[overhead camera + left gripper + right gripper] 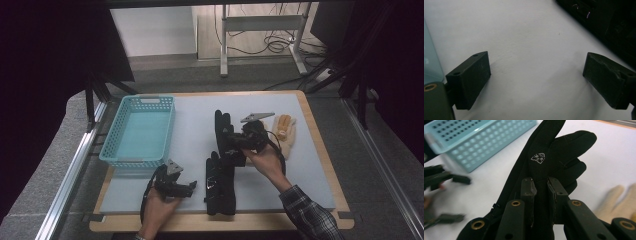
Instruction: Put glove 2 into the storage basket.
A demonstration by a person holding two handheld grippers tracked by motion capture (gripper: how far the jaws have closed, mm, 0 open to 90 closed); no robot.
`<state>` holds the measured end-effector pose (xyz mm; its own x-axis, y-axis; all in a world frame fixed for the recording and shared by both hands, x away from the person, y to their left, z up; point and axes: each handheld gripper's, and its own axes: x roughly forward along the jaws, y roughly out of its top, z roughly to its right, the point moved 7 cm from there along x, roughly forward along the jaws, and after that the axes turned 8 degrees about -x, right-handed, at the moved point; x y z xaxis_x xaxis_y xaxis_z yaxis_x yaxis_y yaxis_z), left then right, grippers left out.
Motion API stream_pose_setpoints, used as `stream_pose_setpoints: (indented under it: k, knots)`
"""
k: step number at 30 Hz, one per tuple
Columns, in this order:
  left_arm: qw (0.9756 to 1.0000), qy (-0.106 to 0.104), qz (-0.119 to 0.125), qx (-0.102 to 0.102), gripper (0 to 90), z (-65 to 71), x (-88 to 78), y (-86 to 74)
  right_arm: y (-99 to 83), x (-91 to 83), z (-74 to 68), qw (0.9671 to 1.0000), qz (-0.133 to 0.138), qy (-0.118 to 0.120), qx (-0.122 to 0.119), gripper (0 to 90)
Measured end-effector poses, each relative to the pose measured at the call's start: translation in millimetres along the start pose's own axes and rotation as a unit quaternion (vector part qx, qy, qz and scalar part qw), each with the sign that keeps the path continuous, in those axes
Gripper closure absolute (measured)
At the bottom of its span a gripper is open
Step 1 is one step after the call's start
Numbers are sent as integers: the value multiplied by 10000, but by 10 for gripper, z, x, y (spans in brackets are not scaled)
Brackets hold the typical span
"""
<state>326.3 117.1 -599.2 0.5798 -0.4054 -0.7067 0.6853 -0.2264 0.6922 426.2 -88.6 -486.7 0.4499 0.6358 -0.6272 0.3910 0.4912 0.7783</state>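
A black glove [223, 129] with a small white logo [538, 158] is pinched at mid-length by my right gripper [234, 145], which is shut on it [541, 187], the glove's fingers pointing away over the table. A second black glove [220, 186] lies flat near the front edge. Just left of it my left gripper [192, 186] rests low over the white tabletop, open with nothing between its jaws [536, 77]. The edge of that second glove [609, 22] appears dark beyond the left gripper's right jaw.
A light-blue plastic basket [112, 150] stands at the left of the table, seen also as a blurred basket [474, 140] past the held glove. A beige glove [285, 131] lies at the right, near my right hand [616, 200]. Table edges are wooden.
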Motion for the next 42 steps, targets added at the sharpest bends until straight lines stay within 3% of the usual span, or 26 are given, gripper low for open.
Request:
stream_pose_setpoints:
  k: [13,23,27,30,35,39,42]
  knots:
    - [10000,1,21,-18,78,2,3,2,-300,-182,-636,9995,-4,302,36,756]
    - [10000,0,-7,-9,78,2,-1,-1,-530,-150,-984,9997,72,205,81,751]
    - [10000,3,33,-36,78,5,5,2,-679,-82,-1093,9999,-12,162,-26,645]
    - [10000,5,30,-34,78,5,5,2,-672,-116,-1068,9998,19,127,-138,546]
    - [10000,6,19,-17,77,1,3,2,-551,-147,-786,9996,92,-113,-255,600]
    - [10000,7,23,-18,78,1,3,2,-483,13,-599,9997,-17,-94,-212,612]
    - [10000,5,24,-31,78,3,3,2,-417,206,-525,9998,-104,20,-146,565]
